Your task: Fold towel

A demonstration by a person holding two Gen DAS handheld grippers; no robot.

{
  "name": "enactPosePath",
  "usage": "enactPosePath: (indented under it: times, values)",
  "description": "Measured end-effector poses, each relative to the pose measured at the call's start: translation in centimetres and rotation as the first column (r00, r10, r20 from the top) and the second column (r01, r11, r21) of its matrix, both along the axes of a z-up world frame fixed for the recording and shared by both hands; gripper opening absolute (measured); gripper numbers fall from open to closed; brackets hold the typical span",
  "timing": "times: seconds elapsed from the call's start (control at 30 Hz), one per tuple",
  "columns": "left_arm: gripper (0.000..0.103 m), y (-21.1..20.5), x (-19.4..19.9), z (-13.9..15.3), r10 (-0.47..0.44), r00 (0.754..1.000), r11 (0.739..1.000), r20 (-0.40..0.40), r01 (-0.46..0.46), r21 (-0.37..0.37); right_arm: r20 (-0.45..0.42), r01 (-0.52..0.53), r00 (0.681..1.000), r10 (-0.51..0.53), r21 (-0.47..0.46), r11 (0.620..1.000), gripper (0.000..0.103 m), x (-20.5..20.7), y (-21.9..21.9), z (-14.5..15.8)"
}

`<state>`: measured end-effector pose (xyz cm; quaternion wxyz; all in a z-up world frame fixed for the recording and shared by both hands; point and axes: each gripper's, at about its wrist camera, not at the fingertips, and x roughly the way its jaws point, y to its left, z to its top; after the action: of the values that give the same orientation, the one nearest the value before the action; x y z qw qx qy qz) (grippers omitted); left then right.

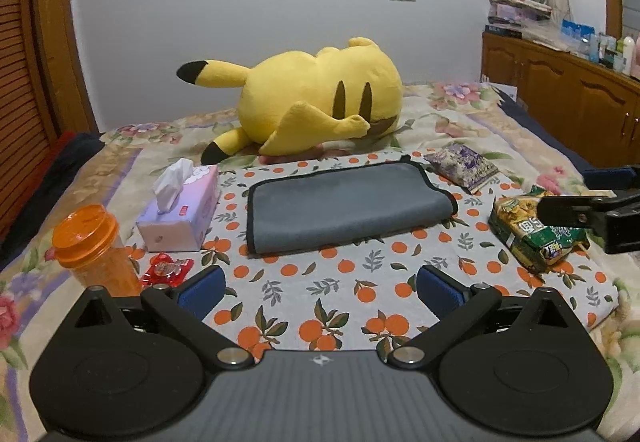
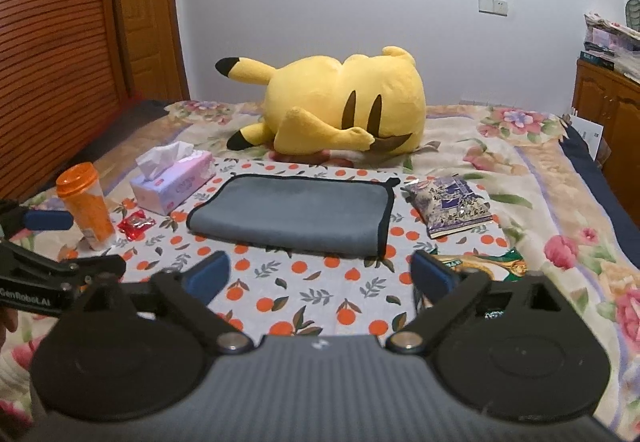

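A grey towel (image 1: pixel 344 203) with black trim lies folded in a flat rectangle on the orange-print cloth (image 1: pixel 320 294) on the bed. It also shows in the right wrist view (image 2: pixel 296 215). My left gripper (image 1: pixel 320 292) is open and empty, a little short of the towel's near edge. My right gripper (image 2: pixel 320 278) is open and empty, also just short of the near edge. The right gripper shows at the right edge of the left wrist view (image 1: pixel 592 197), and the left gripper shows at the left edge of the right wrist view (image 2: pixel 48 242).
A yellow plush toy (image 1: pixel 316 101) lies behind the towel. A tissue box (image 1: pixel 180 213), an orange bottle (image 1: pixel 94 250) and a red wrapper (image 1: pixel 166 270) are at the left. A purple snack bag (image 1: pixel 464 161) and a green snack bag (image 1: pixel 536 234) are at the right. Wooden cabinets (image 1: pixel 560 105) stand at the far right.
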<state>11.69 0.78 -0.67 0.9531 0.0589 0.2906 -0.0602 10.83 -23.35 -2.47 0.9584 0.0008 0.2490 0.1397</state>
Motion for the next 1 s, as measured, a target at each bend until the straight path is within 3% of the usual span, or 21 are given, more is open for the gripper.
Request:
enactPosePath:
  times: [0.13,0.37,1.0]
  values:
    - [0.103,0.2,-0.9,0.6,0.031,0.999,0.999,0.012,-0.030,-0.019,0.004,0.012,1.000,-0.012,-0.002,1.000,0.103,-1.1,-0.2,0.5]
    - [0.103,-0.5,-3.0,1.3,0.037,0.999,0.999,0.024,-0.037,0.021,-0.002,0.022,1.000,-0.022,-0.026,0.999,0.103,-2.9,0.0,0.8]
    - [0.103,-1.0,-7.4,-0.8,0.040,0.999,0.999,-0.011,-0.040,0.024,-0.010,0.057,0.998,-0.057,-0.014,0.998,0.103,-7.2,-0.4,-0.6]
